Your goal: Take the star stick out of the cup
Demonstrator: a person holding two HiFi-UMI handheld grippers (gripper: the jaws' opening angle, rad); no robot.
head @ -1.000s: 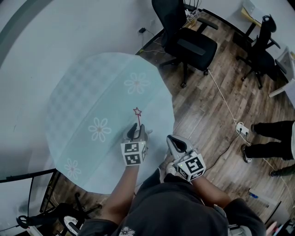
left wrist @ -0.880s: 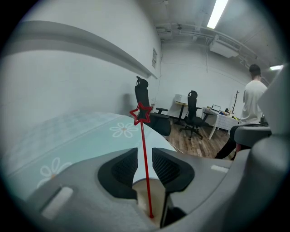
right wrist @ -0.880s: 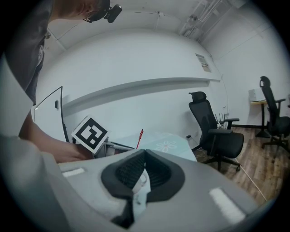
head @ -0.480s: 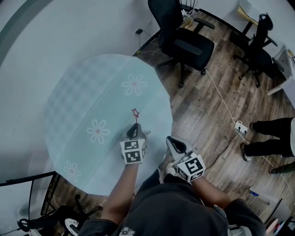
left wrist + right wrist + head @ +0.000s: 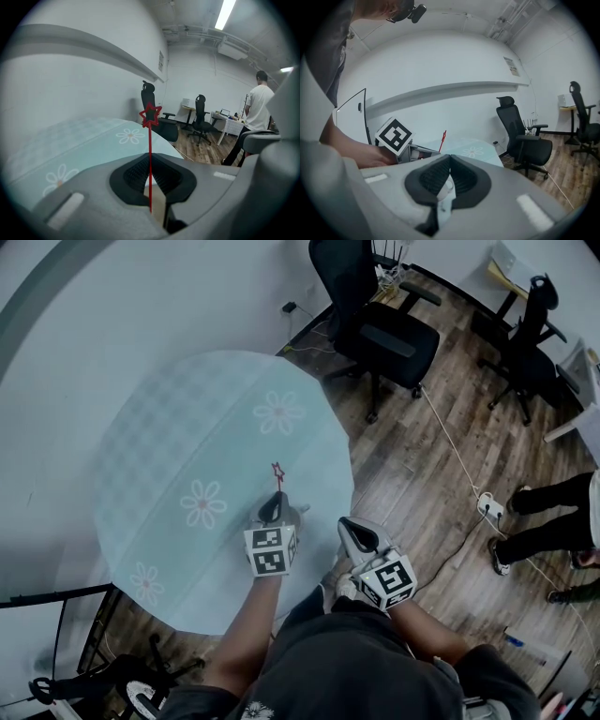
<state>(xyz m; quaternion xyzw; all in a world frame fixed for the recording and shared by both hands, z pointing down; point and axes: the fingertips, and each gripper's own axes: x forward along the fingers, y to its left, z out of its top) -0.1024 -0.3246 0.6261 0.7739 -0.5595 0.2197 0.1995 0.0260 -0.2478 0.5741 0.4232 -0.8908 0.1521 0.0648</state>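
My left gripper pinches the star stick upright over the table, my right gripper is closed and empty at 3 o'clock, and if the pinch is weak the thin stick could slip or tilt and snag the unseen cup.

My bench is round and covered by a pale teal cloth. The cloth is checked on its far left part, plain nearer me, and printed with white daisies. The bench stands on a wood floor beside a white wall. Two black office chairs and a white power strip with its cable sit on that floor.
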